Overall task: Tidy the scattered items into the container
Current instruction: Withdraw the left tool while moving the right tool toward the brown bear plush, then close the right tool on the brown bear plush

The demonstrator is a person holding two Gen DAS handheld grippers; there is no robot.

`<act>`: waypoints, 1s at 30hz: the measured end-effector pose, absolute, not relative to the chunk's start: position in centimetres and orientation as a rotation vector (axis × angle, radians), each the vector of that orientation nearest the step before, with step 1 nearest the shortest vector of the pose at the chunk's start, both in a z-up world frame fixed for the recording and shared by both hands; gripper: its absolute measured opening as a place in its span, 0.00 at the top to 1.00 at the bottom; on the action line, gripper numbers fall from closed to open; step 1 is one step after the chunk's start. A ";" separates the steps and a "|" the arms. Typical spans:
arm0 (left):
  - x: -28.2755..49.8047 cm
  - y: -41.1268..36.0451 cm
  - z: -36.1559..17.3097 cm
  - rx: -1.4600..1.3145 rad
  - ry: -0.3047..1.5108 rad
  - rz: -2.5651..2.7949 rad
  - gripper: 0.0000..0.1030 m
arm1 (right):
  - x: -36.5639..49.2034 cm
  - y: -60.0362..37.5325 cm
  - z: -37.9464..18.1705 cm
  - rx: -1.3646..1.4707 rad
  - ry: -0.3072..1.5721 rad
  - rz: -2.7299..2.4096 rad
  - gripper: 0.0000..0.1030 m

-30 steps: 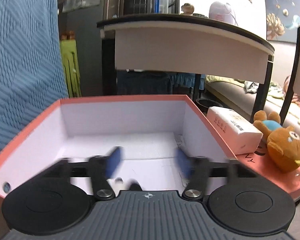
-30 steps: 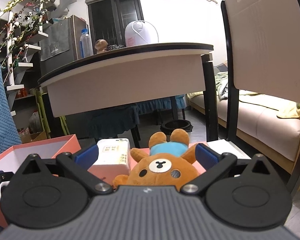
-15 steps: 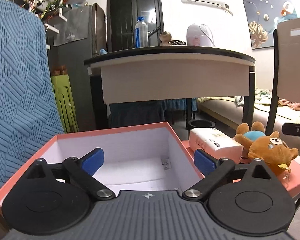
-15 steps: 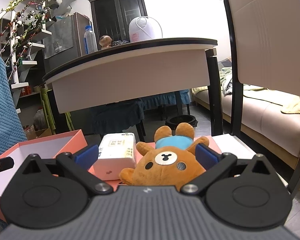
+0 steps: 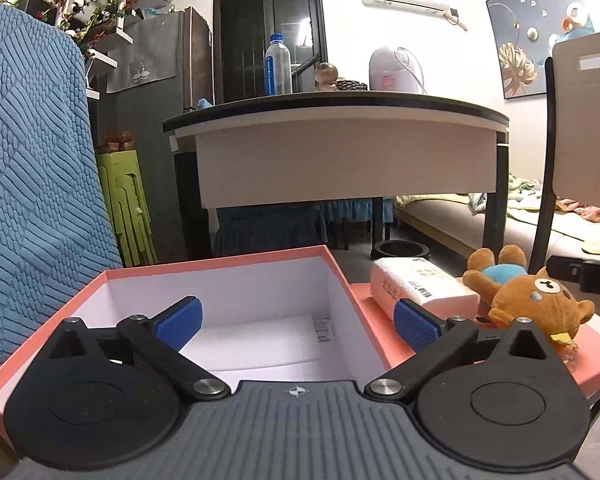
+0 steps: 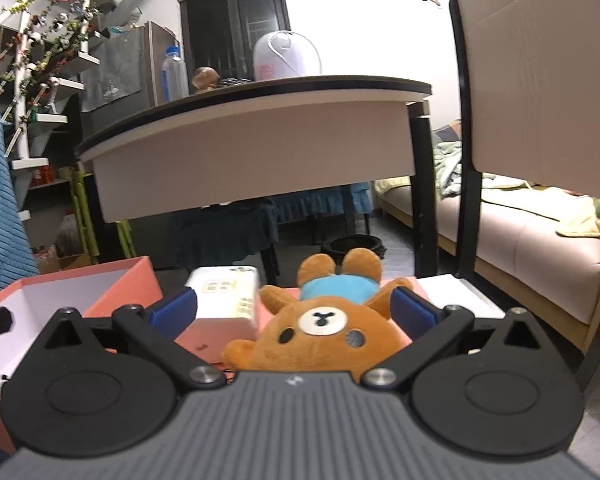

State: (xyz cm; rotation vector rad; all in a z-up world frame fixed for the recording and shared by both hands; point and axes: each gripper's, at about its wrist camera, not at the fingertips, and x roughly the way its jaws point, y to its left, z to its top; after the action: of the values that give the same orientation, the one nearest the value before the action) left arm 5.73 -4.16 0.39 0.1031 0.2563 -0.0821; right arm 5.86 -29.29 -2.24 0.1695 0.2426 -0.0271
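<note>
A pink box (image 5: pixel 236 262) with a white inside stands open below my left gripper (image 5: pixel 298 322), which is open and holds nothing. To its right, on the pink lid (image 5: pixel 592 356), lie a white tissue pack (image 5: pixel 416 286) and a brown plush bear (image 5: pixel 536 304) in a blue top. In the right wrist view the bear (image 6: pixel 324 328) lies head-first between the blue pads of my right gripper (image 6: pixel 294 310), which is open around it. The tissue pack (image 6: pixel 224 296) sits just left of the bear, and the pink box (image 6: pixel 120 280) shows at the left.
A dark-topped table (image 5: pixel 336 120) with a bottle and a white appliance stands behind the box. A blue textured cushion (image 5: pixel 32 200) rises at the left. A chair (image 6: pixel 540 80) and a sofa (image 6: pixel 520 236) stand at the right. A white flat box (image 6: pixel 456 292) lies beside the lid.
My left gripper has risen out of the box and opened wide. My right gripper has moved closer to the bear, which now fills more of the space between its pads.
</note>
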 end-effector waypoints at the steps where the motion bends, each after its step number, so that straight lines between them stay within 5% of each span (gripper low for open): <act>1: 5.7 -4.3 0.4 0.104 0.254 -0.085 0.00 | 6.1 -29.4 -2.4 0.163 0.245 -0.035 0.00; 30: 4.4 -6.3 1.8 0.082 0.200 -0.198 0.00 | 13.9 -29.8 -8.1 0.036 0.350 -0.004 0.00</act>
State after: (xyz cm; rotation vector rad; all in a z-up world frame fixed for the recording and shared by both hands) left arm 4.37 -6.28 1.83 0.0818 0.2002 -0.1981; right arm 13.85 -29.77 -8.06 0.0359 0.3504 -0.0041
